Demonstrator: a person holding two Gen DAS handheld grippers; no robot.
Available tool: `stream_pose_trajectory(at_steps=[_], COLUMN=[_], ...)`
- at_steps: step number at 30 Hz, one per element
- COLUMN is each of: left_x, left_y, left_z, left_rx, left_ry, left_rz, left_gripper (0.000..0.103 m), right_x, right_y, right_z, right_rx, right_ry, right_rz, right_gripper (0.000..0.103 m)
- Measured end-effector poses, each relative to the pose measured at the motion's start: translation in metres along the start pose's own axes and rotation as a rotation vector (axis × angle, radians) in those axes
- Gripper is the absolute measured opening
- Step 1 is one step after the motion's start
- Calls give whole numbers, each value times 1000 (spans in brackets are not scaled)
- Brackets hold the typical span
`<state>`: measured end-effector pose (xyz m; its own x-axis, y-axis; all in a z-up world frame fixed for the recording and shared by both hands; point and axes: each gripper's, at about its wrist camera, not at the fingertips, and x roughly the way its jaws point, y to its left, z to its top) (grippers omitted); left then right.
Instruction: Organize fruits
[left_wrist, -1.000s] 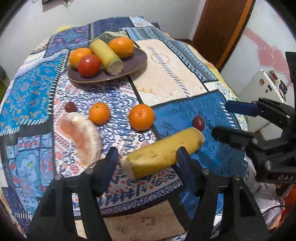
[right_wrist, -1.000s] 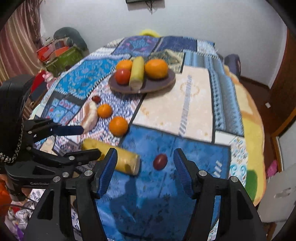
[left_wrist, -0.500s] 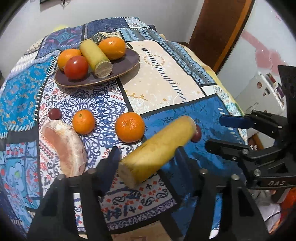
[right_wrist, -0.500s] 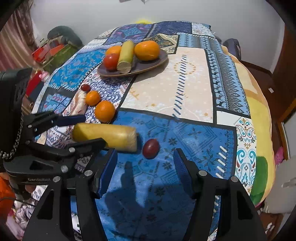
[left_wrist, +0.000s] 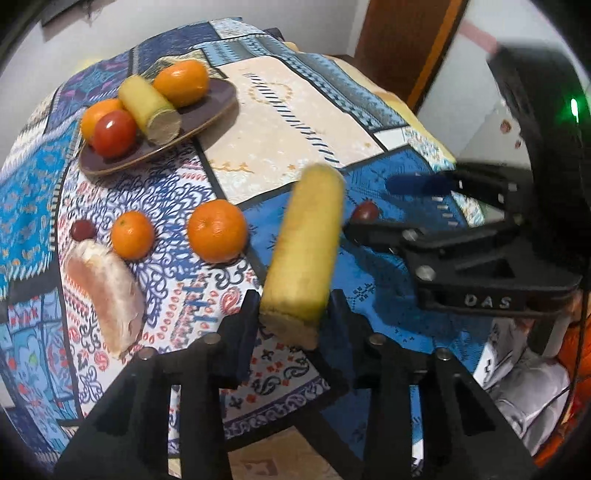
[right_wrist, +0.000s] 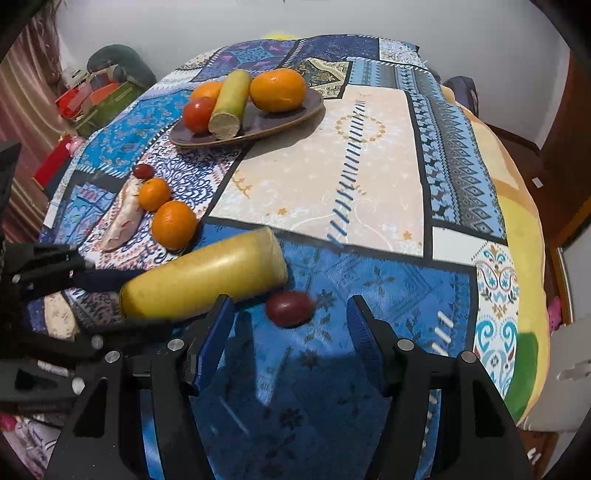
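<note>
My left gripper (left_wrist: 290, 317) is shut on a yellow banana piece (left_wrist: 304, 247) and holds it lifted above the cloth; it also shows in the right wrist view (right_wrist: 203, 280). My right gripper (right_wrist: 290, 332) is open, its blue pads either side of a dark red grape (right_wrist: 289, 308) on the blue patch. A dark plate (left_wrist: 207, 118) at the back holds two oranges, a tomato (left_wrist: 113, 133) and another banana piece (left_wrist: 149, 109). Two loose oranges (left_wrist: 217, 230) (left_wrist: 132, 234), a grapefruit wedge (left_wrist: 105, 295) and a second grape (left_wrist: 82, 229) lie on the cloth.
The patterned cloth covers a round table (right_wrist: 369, 155). The table's near edge (left_wrist: 280, 424) runs just below my left gripper. A wooden door (left_wrist: 402, 40) stands at the back right. Boxes and clutter (right_wrist: 96, 99) sit beyond the table's left side.
My left gripper shut on the banana piece, lifted it off the cloth and turned it to point away. My right gripper moved closer to the dark red grape.
</note>
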<state>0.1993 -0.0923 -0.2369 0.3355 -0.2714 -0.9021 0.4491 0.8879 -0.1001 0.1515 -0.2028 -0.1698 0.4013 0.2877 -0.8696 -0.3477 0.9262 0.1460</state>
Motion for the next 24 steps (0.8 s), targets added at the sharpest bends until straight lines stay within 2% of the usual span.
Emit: stream_pose_trajectory(at_steps=[7,17,24], left_x=[11,29,38], left_y=[-8,-15,-12], left_z=[20,49,64], left_rx=[4,-3,-63], left_ry=[13,18,11], left_rz=[-28,-23,-16], left_gripper=[37,38,38], right_x=[-11,-35,-38], right_y=[-11,-38,-43], right_z=[11,17,17], right_rx=[-17,43,56], right_ry=[-51,-114,-125], right_rz=[-20,-21,-19], right_gripper=[60,60,60])
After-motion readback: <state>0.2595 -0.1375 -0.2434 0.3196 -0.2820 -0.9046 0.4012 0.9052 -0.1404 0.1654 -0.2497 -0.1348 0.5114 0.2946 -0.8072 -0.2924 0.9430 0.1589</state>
